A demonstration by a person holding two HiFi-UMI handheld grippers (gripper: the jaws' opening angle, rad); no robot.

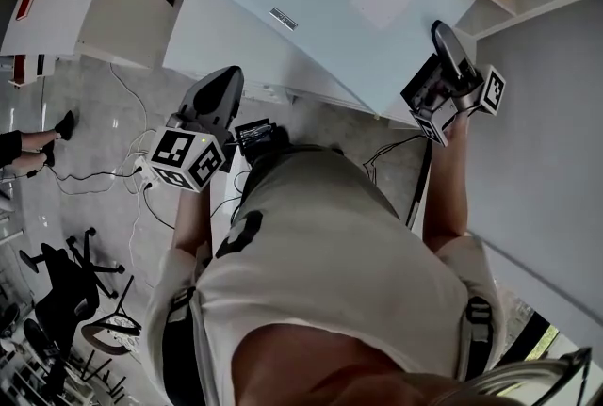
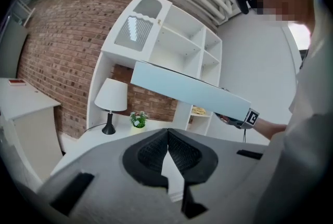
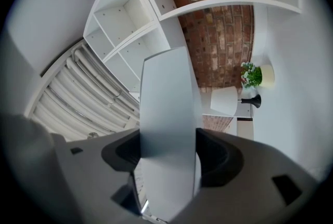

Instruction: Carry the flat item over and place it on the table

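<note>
One large flat white rectangular panel (image 1: 320, 8) hangs tilted in the air before white open shelving (image 2: 177, 46), with one edge clamped between the pads of the right gripper (image 3: 169, 153). The left gripper (image 2: 167, 151) is apart from the panel, its jaws pressed together on nothing.

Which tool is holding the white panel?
The right tool: its jaws clamp the panel, while the left tool is shut on nothing, apart from it.
</note>
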